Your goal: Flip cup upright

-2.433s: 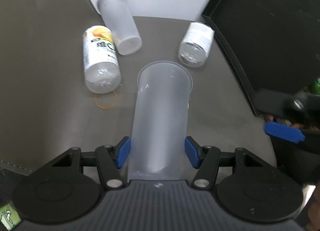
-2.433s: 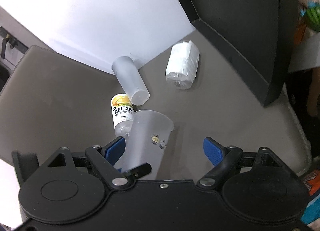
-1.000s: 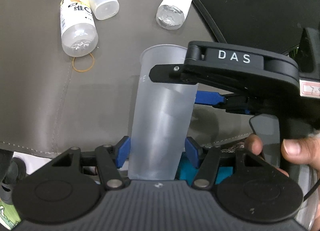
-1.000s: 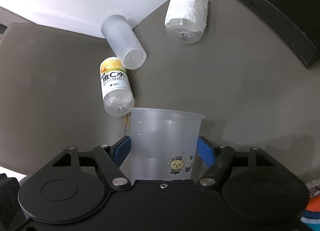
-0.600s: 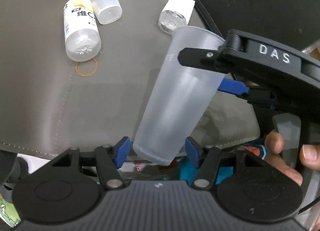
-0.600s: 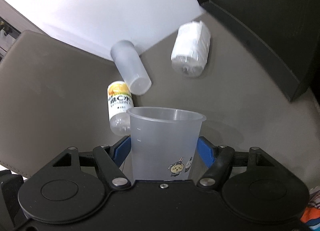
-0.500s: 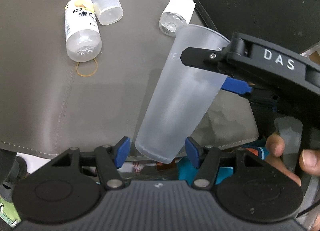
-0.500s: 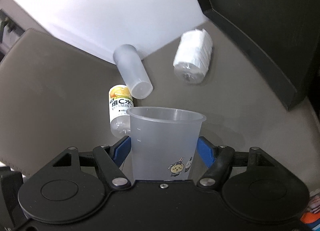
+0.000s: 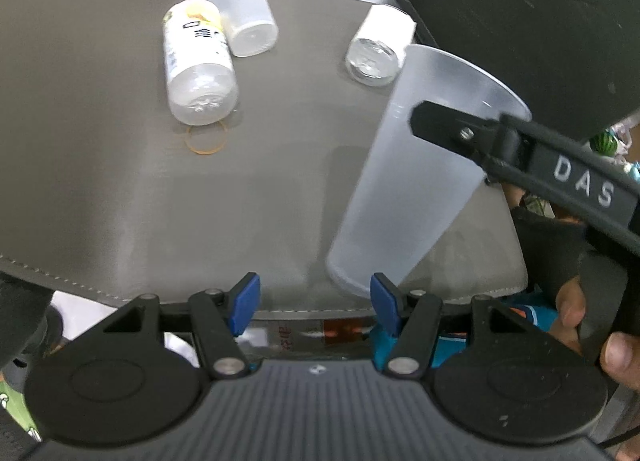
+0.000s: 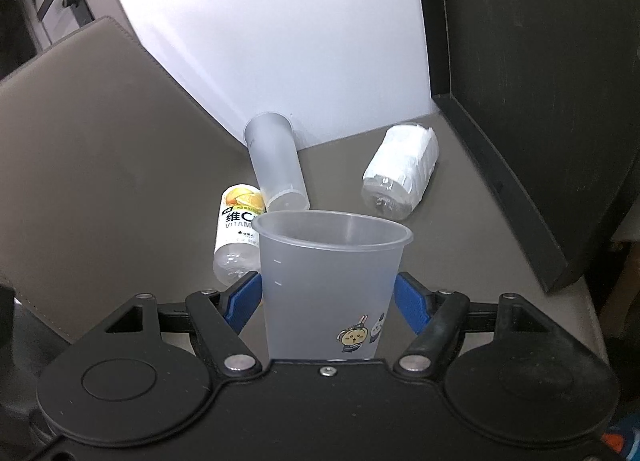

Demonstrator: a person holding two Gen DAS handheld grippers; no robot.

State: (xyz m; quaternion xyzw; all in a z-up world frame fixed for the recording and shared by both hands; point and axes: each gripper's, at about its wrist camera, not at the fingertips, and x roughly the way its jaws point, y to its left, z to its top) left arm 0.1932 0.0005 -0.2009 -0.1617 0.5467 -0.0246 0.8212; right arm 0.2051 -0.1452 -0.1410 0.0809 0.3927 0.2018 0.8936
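Note:
A frosted translucent cup (image 10: 328, 285) with small cartoon figures sits between my right gripper's (image 10: 328, 297) blue pads, rim up and away from the camera. The right gripper is shut on it. In the left wrist view the same cup (image 9: 416, 181) hangs tilted over the grey mat, rim up to the right, held by the right gripper's black finger. My left gripper (image 9: 314, 297) is open and empty, with the cup's base just beyond its right pad.
On the grey mat (image 9: 100, 165) lie a second frosted cup (image 9: 236, 5), a vitamin drink bottle (image 9: 198, 69), a white-labelled bottle (image 9: 380, 49) and an orange rubber band (image 9: 206, 139). A black panel (image 9: 540, 21) borders the right, a white board (image 10: 280, 41) the back.
The left gripper let go of the cup and the right gripper took it. The cup has swung to the right, out from between the left pads, and tipped more upright.

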